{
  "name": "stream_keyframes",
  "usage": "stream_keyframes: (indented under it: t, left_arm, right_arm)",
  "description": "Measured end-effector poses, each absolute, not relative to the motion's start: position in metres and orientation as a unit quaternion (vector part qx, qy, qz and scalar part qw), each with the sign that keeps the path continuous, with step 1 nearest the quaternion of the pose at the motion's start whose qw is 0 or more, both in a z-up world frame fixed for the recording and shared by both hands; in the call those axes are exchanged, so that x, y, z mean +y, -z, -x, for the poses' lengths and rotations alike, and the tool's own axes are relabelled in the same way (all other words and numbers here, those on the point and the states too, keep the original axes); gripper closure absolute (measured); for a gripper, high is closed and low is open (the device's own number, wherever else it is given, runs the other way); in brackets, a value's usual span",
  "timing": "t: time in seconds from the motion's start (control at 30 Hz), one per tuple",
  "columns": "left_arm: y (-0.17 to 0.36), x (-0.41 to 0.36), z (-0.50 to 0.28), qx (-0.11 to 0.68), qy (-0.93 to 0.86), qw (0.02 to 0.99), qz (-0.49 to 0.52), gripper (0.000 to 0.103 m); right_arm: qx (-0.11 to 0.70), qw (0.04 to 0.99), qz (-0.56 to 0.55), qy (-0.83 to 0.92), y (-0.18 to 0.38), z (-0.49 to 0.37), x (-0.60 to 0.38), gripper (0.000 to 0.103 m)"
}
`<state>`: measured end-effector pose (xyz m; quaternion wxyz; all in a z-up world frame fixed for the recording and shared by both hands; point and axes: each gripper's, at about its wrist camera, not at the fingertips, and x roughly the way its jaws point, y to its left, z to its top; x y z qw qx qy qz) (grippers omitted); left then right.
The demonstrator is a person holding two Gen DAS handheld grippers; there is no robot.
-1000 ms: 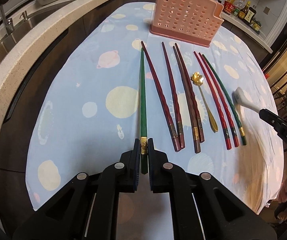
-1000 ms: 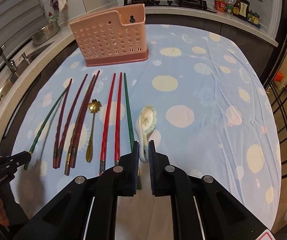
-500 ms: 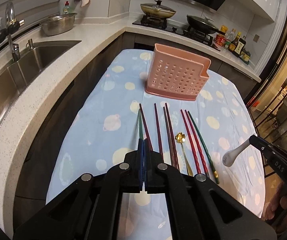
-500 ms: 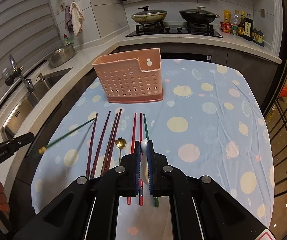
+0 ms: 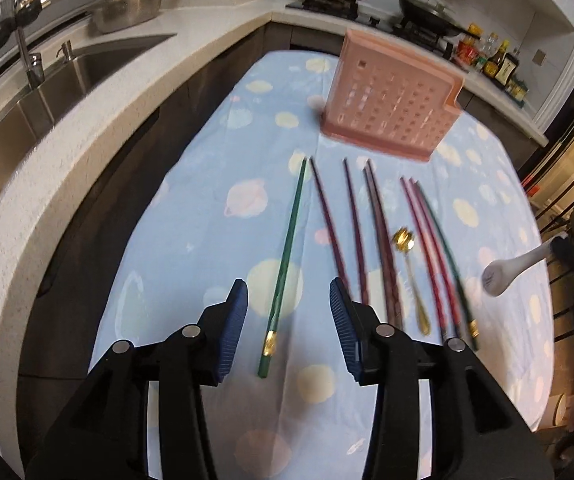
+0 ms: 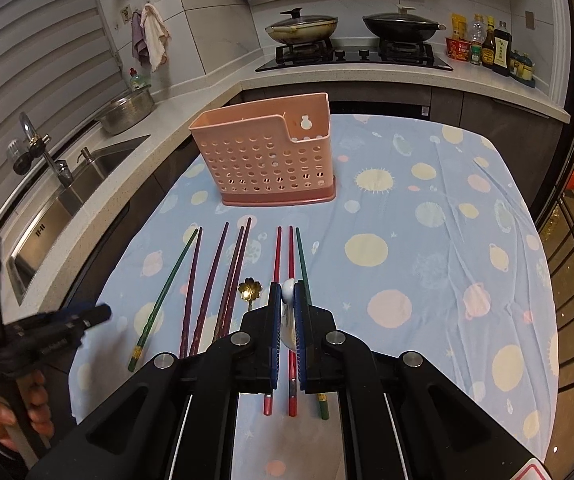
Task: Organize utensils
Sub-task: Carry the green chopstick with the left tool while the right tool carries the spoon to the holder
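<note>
Blue cloth with pale spots covers the bench [image 6: 439, 248]. A pink holder [image 6: 265, 160] with lots of round holes stands upright at the far end of it.

Chopsticks lie flat in a row on the cloth, near the holder but not touching it. One green chopstick [image 5: 285, 264] lies at the left end of the row. Next come dark red-brown chopsticks [image 5: 357, 232], then a small gold spoon [image 5: 409, 268], then two red chopsticks [image 6: 285, 256] and a second green chopstick [image 6: 302, 258] at the right end.

The left tongs [image 5: 289, 300] hang over the left green chopstick. Their jaws are opening — the chopstick lies on the cloth in the gap and the blue pads [image 5: 233, 332] do not touch it. In the right view these tongs show at the left edge, blurry, with part of a hand [image 6: 11, 420] holding the handle.

The right tongs [image 6: 285, 300] are squeezed almost shut on a white spoon [image 5: 511, 274]. The spoon is up off the cloth — its handle is pinched between the pads and its bowl sticks out. From the left view it floats over the right side of the bench, just right of the row.

A sink [image 5: 39, 92] sits on the left. Two pans [image 6: 303, 26] sit on the stove far away.
</note>
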<state>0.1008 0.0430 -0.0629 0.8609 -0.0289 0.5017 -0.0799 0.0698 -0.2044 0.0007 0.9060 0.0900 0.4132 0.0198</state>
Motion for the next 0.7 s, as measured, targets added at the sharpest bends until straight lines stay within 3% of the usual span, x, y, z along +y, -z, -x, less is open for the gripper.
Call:
stream_keyframes:
  t: [0.27,0.33,0.47,0.7]
  left_arm:
    - [0.127,0.044,-0.099,0.553,0.064,0.830,0.020,0.066]
    - [0.127,0.042,-0.099,0.547,0.065,0.835,0.010,0.069]
    - [0.126,0.044,-0.097,0.546,0.069,0.835,0.007,0.093]
    - [0.096,0.046,-0.082,0.529,0.084,0.844,0.021,0.096]
  right_arm:
    - [0.420,0.903,-0.090,-0.023,0.004,-0.067,-0.199,0.097]
    - [0.420,0.903,-0.091,-0.022,0.004,-0.067,-0.198,0.097]
    - [0.423,0.901,-0.091,-0.021,0.005,-0.068,-0.196,0.097]
    - [0.417,0.904,-0.090,-0.022,-0.001,-0.065,-0.195,0.097]
